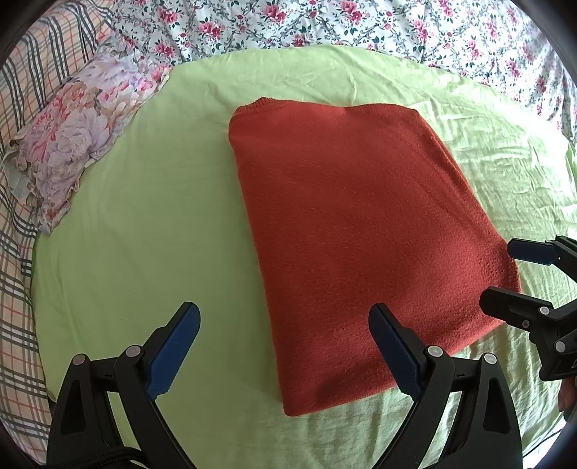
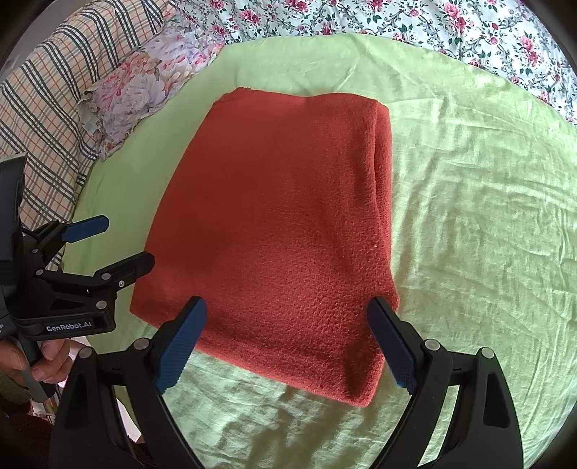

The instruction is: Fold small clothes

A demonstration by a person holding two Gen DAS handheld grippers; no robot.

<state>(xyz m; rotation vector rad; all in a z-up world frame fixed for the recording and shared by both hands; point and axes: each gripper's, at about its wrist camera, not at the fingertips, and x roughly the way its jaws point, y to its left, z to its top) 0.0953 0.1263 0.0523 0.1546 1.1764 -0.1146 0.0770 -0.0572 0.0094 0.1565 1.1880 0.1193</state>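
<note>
A red knitted garment (image 1: pixel 353 231) lies folded into a neat rectangle on a light green sheet (image 1: pixel 144 216); it also shows in the right wrist view (image 2: pixel 281 223). My left gripper (image 1: pixel 285 342) is open and empty, held above the garment's near left edge. My right gripper (image 2: pixel 288 339) is open and empty, held above the garment's near edge. The right gripper also shows at the right of the left wrist view (image 1: pixel 505 274), and the left gripper at the left of the right wrist view (image 2: pixel 126 241). Neither touches the cloth.
A floral pillow (image 1: pixel 72 137) lies at the far left on a plaid bedcover (image 1: pixel 21 252). A floral sheet (image 1: pixel 324 25) runs along the far side. The green sheet (image 2: pixel 468 216) is wrinkled to the right of the garment.
</note>
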